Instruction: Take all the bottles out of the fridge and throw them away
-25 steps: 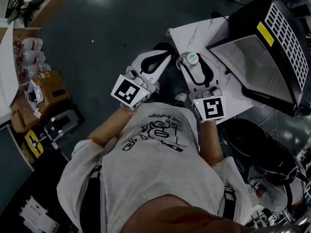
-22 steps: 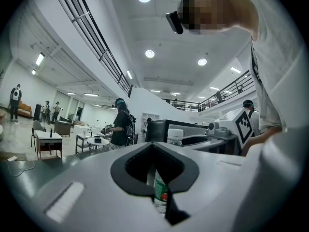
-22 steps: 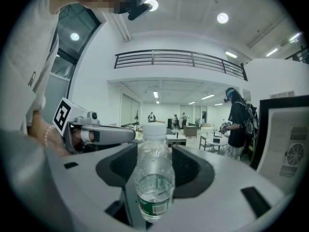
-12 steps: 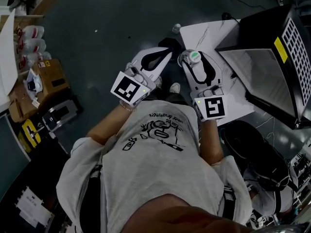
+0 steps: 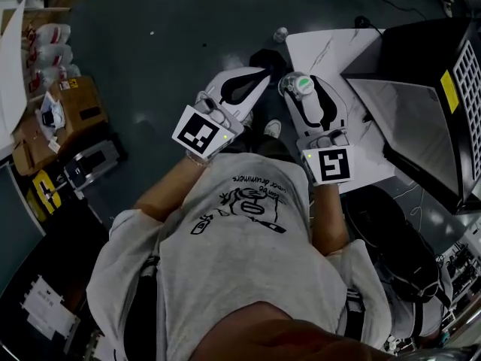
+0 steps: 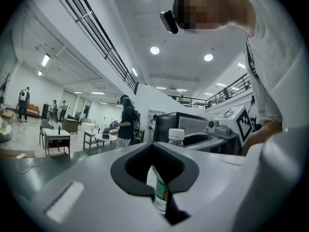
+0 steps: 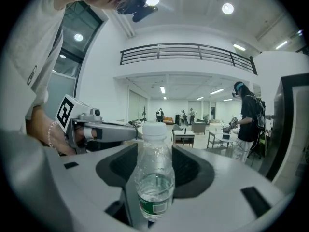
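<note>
ok so closest in, both grippers are out in front of the person's chest, side by side; the right gripper (image 5: 302, 89) is clamped round a clear plastic water bottle (image 7: 154, 178), which is upright, with a white cap, a green label and maybe a third full of water; its jaws are spread wide with the bottle body right between the pads; the left gripper (image 5: 261, 75) is just beside it, jaws pinched together at the tips with nothing in them; the bottle you see past them in the left gripper view is the one in the right jaws

progress-wise I'd say we're partway through one round; this bottle is out of the fridge but not binned yet, it's up in the air near the edge of the white slab (image 5: 331, 43) that the fridge seems to stand on; what's left for it is the carry to the bin and letting go

containers: low by the person's right side there's a dark round thing (image 5: 387, 228) that looks to me like a bin with a black bag, can't make out anything inside; further out is the black fridge (image 5: 421, 59), inside not visible from here, so no idea how many bottles are left; way off on the left is a cardboard box (image 5: 79, 110) with odds and ends, too small to name
</note>
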The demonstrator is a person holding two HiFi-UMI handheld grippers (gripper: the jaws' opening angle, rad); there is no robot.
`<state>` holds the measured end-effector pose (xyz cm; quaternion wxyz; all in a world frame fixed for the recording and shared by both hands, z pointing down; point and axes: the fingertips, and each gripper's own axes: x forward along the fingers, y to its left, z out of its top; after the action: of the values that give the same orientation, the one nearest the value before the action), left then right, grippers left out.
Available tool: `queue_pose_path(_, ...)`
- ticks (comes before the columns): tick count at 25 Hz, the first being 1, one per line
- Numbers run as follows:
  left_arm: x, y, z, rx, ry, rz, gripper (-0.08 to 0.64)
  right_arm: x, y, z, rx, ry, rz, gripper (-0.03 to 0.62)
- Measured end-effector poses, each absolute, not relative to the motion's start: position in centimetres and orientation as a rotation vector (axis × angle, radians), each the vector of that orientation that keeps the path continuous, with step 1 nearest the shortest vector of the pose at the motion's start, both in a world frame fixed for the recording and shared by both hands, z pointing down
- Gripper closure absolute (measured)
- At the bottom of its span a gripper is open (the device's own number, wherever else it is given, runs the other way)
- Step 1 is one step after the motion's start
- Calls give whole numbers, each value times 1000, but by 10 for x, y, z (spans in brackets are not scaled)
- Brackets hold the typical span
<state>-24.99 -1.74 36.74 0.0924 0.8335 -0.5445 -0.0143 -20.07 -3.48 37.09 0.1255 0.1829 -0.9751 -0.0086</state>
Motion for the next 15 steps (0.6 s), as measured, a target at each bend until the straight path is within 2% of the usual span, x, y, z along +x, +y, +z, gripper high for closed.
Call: queue_pose_path(15, -260, -16, 427, 2399, -1616, 17, 557, -216, -35, 429, 438, -2796, 28, 359)
